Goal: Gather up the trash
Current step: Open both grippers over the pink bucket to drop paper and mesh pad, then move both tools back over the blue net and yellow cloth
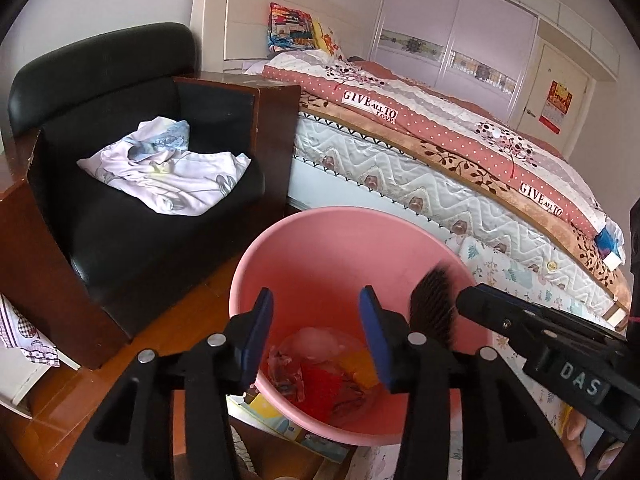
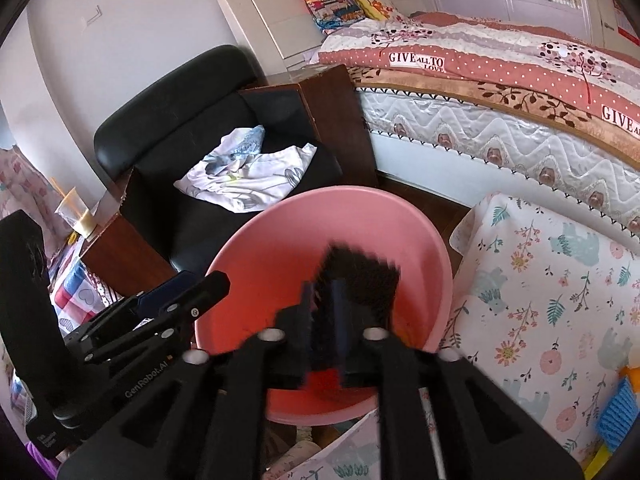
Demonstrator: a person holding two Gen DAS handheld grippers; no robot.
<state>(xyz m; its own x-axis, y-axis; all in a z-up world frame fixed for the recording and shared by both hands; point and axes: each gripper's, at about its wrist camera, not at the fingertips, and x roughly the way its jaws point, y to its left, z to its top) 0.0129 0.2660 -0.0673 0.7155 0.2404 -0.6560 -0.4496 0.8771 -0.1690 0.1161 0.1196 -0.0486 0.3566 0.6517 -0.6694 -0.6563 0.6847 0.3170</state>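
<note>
A pink bin stands on the floor by the bed; it also shows in the right wrist view. Crumpled wrappers and red and orange scraps lie at its bottom. My left gripper is open and empty, its blue pads above the bin's near rim. My right gripper is shut on a dark bristly brush-like piece and holds it over the bin's mouth. In the left wrist view the right gripper comes in from the right with the dark piece.
A black armchair with a white crumpled cloth stands left of the bin. The bed runs along the right. A floral-covered surface is at the right. A cup with a straw stands far left.
</note>
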